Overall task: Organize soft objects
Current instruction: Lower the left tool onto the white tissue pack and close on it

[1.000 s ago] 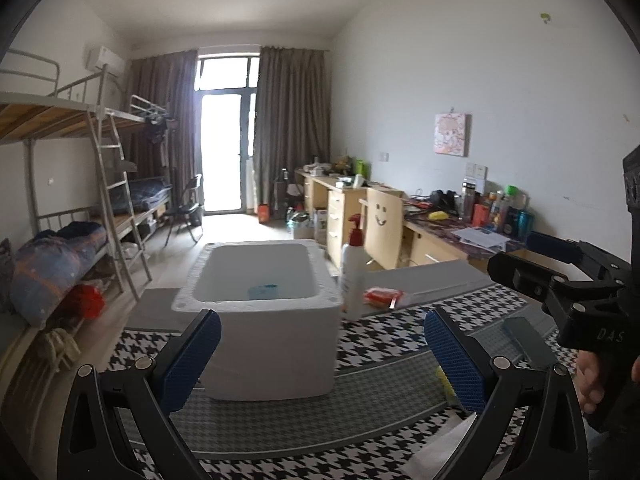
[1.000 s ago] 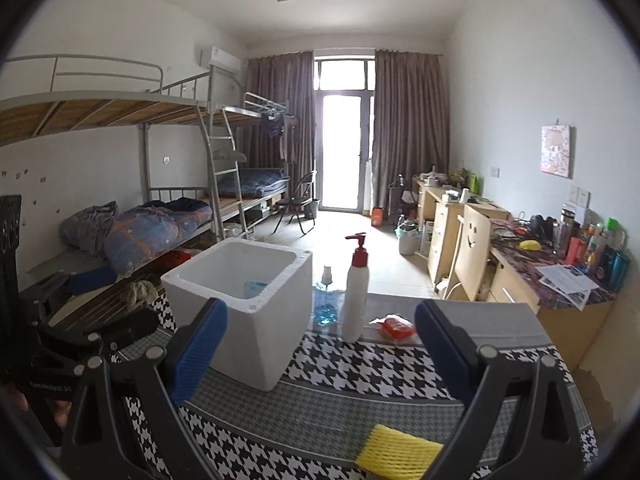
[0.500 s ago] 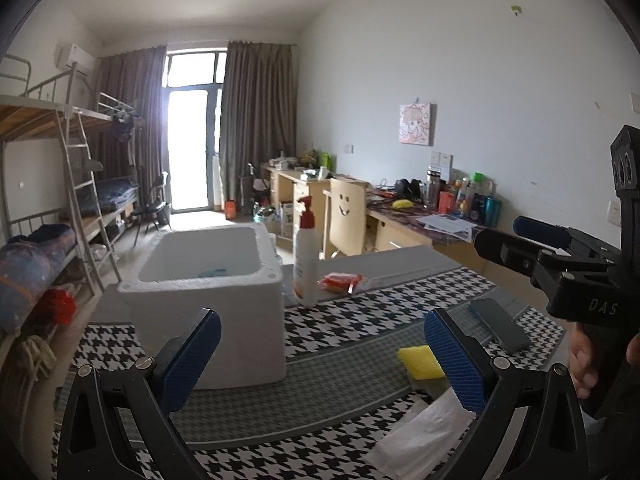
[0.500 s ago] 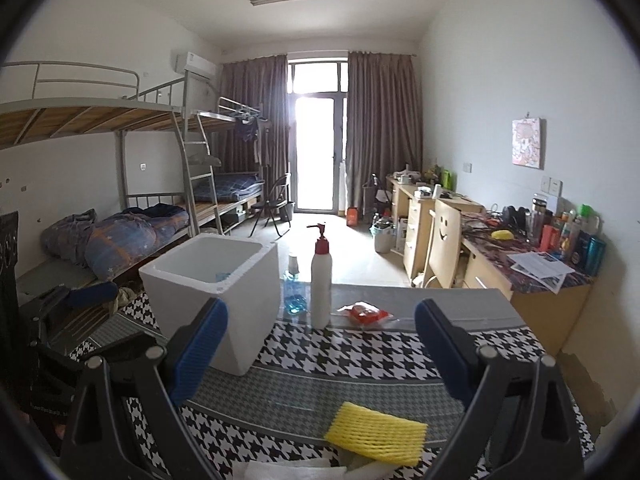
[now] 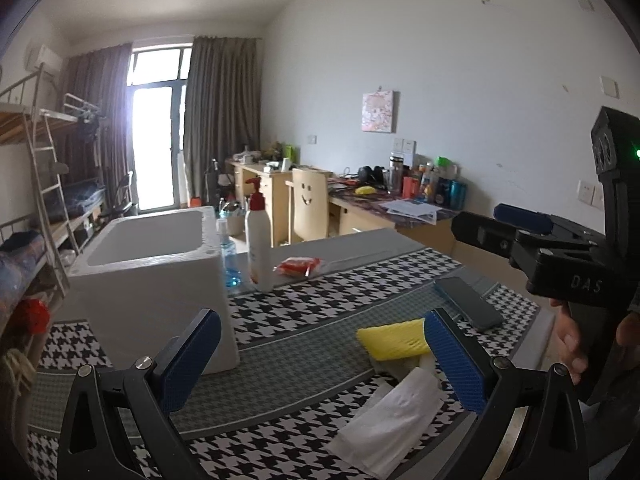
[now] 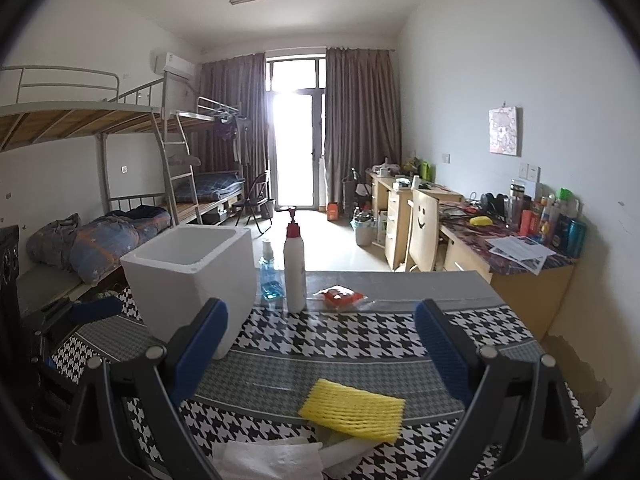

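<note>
A yellow foam net sleeve (image 6: 352, 408) lies on the houndstooth table near the front, also in the left wrist view (image 5: 390, 342). White soft wrapping (image 5: 390, 416) lies in front of it, also in the right wrist view (image 6: 272, 458). A white foam box (image 5: 152, 276) stands open at the left; it shows in the right wrist view too (image 6: 192, 276). My left gripper (image 5: 320, 364) is open and empty above the table. My right gripper (image 6: 320, 350) is open and empty, just behind the yellow sleeve.
A white pump bottle (image 6: 295, 268), a blue bottle (image 6: 269, 276) and a red packet (image 6: 340, 296) stand behind the box. A dark phone (image 5: 468, 302) lies at the right of the table (image 5: 304, 352). Bunk beds are at the left, desks at the right.
Both views have pulled back and swung right. The yellow sleeve and the white wrapping have come further into view, and the box has shifted left.
</note>
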A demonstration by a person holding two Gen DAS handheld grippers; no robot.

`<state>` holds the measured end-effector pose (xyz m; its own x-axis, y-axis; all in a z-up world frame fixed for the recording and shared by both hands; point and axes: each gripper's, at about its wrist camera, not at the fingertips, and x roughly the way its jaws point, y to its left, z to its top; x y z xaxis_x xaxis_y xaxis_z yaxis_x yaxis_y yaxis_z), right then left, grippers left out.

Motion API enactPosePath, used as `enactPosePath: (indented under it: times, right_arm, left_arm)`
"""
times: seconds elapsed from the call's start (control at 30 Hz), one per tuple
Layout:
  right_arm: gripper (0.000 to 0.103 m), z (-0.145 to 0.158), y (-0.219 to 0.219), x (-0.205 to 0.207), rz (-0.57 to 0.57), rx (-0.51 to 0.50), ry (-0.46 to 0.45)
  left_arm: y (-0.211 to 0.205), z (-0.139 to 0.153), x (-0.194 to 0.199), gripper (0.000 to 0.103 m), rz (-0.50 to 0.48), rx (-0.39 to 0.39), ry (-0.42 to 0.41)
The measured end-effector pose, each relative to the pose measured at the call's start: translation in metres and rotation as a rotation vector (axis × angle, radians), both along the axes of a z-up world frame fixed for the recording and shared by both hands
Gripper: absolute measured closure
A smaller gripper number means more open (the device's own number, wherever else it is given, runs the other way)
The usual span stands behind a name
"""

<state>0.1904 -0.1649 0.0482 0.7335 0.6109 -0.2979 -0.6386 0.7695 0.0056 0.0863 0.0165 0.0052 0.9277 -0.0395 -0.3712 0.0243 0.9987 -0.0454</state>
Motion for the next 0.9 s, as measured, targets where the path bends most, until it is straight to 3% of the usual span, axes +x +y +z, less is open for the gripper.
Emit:
enactPosePath:
  times: [0.5,0.9]
  right_arm:
    - [0.006,-0.01,-0.027,0.002,-0.092,-0.004,0.016]
    - [0.006,-0.03,-0.037,0.008,-0.121,-0.012,0.081]
  left_arm:
    - [-0.022,-0.025,0.013,0.001,-0.101,-0.004,0.081]
    - [-0.045,-0.05,0.025,0.001,-0.201,0.005,0.171]
